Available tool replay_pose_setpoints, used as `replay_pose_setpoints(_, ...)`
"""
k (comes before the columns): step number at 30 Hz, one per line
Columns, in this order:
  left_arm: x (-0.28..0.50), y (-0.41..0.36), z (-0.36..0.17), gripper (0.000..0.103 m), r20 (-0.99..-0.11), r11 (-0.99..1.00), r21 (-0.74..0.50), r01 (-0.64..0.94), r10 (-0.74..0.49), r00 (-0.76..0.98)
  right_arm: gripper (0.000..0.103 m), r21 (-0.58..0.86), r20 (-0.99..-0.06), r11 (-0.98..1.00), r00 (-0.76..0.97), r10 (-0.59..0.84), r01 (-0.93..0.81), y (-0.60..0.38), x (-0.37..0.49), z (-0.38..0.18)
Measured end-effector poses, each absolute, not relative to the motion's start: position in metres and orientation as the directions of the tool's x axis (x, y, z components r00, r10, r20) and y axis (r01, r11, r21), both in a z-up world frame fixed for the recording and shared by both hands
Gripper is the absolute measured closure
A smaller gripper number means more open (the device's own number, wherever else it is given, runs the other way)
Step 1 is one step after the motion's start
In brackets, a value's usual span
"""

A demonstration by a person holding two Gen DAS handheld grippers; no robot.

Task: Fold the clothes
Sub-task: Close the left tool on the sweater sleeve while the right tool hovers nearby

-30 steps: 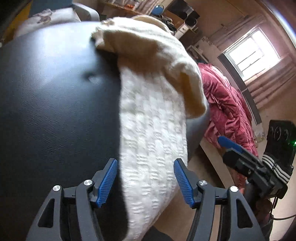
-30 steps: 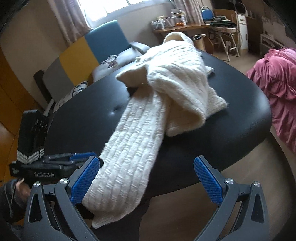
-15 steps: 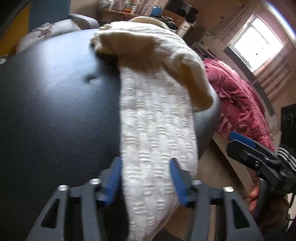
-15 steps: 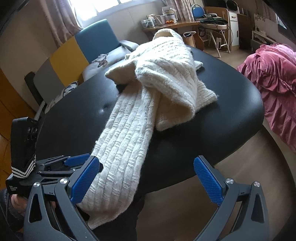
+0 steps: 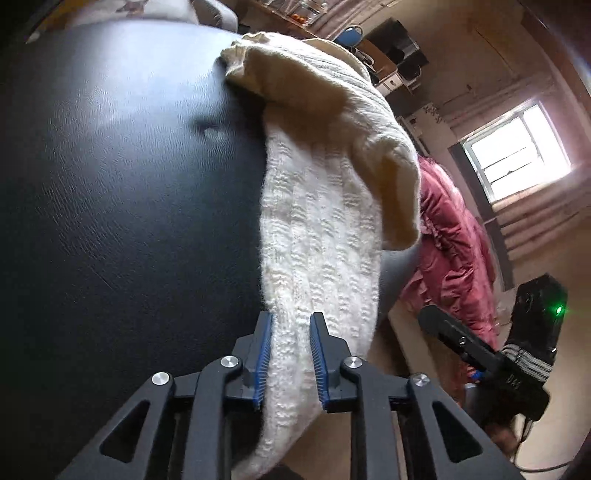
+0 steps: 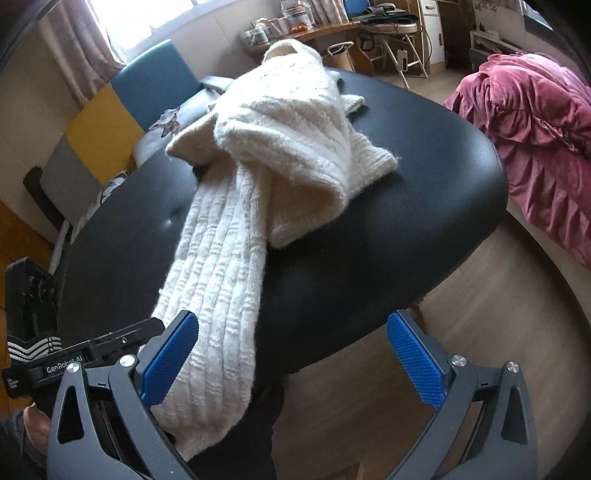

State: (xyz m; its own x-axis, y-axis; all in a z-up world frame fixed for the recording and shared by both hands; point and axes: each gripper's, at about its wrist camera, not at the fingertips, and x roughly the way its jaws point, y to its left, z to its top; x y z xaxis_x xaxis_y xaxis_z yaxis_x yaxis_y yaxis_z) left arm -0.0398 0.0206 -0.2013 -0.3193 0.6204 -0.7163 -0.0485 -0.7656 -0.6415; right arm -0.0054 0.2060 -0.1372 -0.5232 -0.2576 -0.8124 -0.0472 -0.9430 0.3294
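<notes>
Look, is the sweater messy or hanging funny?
Yes. The cream sweater is bunched in a heap on the black table, and one long sleeve droops over the near edge, pinched by the left gripper.

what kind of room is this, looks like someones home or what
Most likely a lived-in home, perhaps a bedroom or living room: a pink ruffled bedspread, a cluttered desk by a curtained window, and a cream knit sweater on a black padded table.
</notes>
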Motion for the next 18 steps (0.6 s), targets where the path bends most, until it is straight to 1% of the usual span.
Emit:
replay_pose_setpoints(3,-0.036,0.002,-0.201,0.085,-0.698,-0.736,-0.677,-0.007,0.644,-0.314,0.0,0.336,-0.81,-0.941,-0.524,-0.264,-0.045,0.205,-0.007,-0.137)
replay_pose_setpoints(5,-0.034,0.003,-0.197,0.088,-0.716,-0.761,-0.648,-0.026,0.621,-0.318,0.0,0.339,-0.81,-0.94,-0.521,-0.269,-0.042,0.204,-0.008,-0.138)
replay_pose_setpoints(7,-0.027,-0.003,-0.194,0.088,-0.715,-0.764,-0.645,-0.026,0.616,-0.331,0.0,0.332,-0.813,-0.943,-0.518,-0.267,-0.036,0.201,-0.009,-0.138)
replay_pose_setpoints(8,-0.024,-0.006,-0.193,0.088,-0.707,-0.757,-0.653,-0.021,0.62,-0.34,0.0,0.327,-0.813,-0.944,-0.519,-0.264,-0.031,0.2,-0.009,-0.138)
replay_pose_setpoints(9,-0.023,-0.008,-0.195,0.086,-0.719,-0.768,-0.641,-0.007,0.604,-0.343,0.0,0.323,-0.813,-0.946,-0.521,-0.261,-0.03,0.199,-0.008,-0.137)
replay_pose_setpoints(12,-0.025,-0.009,-0.197,0.085,-0.705,-0.744,-0.668,0.002,0.632,-0.323,0.0,0.322,-0.811,-0.947,-0.523,-0.262,-0.024,0.198,-0.008,-0.136)
replay_pose_setpoints(13,-0.026,-0.006,-0.198,0.081,-0.696,-0.731,-0.683,0.009,0.647,-0.311,0.0,0.322,-0.81,-0.947,-0.524,-0.263,-0.022,0.198,-0.008,-0.135)
replay_pose_setpoints(15,-0.028,0.001,-0.198,0.081,-0.683,-0.709,-0.705,0.013,0.674,-0.283,0.0,0.322,-0.809,-0.947,-0.525,-0.265,-0.018,0.197,-0.008,-0.135)
replay_pose_setpoints(18,-0.029,0.014,-0.199,0.081,-0.692,-0.727,-0.686,-0.021,0.662,-0.289,0.0,0.322,-0.806,-0.947,-0.527,-0.268,-0.012,0.196,-0.008,-0.133)
